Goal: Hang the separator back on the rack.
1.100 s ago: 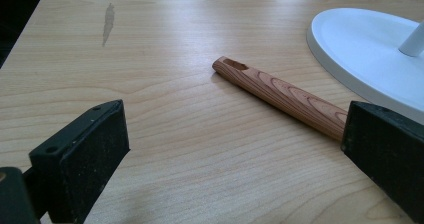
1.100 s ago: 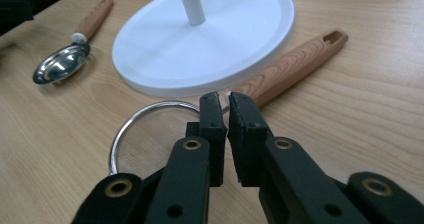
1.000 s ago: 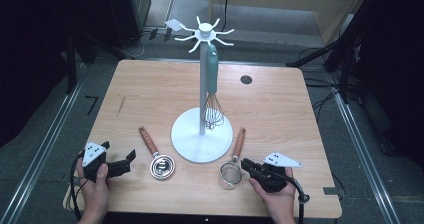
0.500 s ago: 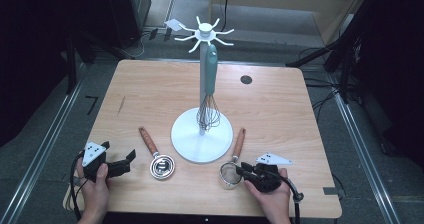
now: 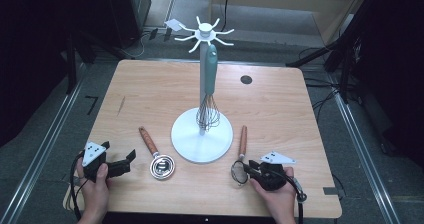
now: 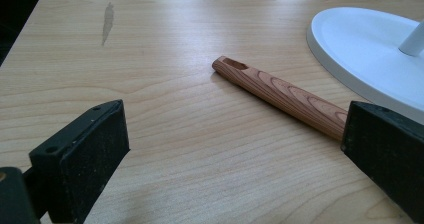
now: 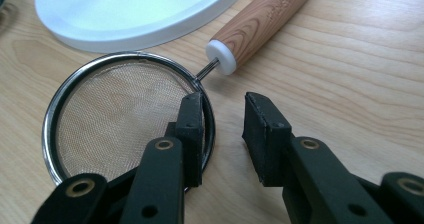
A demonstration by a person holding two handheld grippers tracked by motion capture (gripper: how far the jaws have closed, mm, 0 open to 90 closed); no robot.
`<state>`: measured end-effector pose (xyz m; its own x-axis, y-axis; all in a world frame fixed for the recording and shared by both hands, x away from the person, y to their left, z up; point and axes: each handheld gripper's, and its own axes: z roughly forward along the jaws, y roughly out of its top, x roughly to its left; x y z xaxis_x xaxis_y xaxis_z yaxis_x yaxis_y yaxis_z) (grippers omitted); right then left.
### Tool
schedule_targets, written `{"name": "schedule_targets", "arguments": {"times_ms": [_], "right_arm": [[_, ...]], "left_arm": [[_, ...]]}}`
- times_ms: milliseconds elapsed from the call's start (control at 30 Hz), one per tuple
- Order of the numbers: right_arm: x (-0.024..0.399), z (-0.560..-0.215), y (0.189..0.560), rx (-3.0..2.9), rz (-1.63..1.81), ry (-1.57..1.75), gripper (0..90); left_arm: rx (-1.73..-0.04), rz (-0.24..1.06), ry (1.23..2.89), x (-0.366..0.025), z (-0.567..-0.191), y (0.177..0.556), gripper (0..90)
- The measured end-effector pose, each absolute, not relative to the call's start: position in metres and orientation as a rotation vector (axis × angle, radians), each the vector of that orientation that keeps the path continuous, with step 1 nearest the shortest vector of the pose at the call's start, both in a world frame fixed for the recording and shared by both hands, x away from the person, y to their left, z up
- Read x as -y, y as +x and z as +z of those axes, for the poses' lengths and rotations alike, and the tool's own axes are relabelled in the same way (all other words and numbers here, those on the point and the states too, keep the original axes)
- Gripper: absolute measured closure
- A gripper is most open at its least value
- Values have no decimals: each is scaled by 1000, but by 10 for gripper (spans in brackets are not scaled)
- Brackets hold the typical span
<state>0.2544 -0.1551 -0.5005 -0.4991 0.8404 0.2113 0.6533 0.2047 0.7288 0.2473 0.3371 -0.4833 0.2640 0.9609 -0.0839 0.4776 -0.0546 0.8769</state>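
Grippers low at the near edge of the table (image 5: 150, 99).
Right gripper (image 7: 223, 134) is slightly apart over the strainer (image 7: 125, 114) rim; left gripper (image 6: 235, 154) is wide apart.

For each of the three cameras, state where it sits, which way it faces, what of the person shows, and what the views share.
High view: above the person's side, facing forward and down on the table; both hands, left gripper, right gripper.
Left gripper view: rides the left gripper, low, facing the wooden handle; its wide-apart fingers.
Right gripper view: rides the right gripper, facing down on the strainer; its fingers astride the rim.
Shared: the white stand base.
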Motion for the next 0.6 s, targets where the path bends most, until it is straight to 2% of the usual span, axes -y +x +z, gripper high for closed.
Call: {"name": "schedule_targets", "arguments": {"times_ms": [600], "right_arm": [[179,-501,262,-2186,1094,1456,694]], "left_arm": [[-1341,704,1673,-337,-483,247,0]]}}
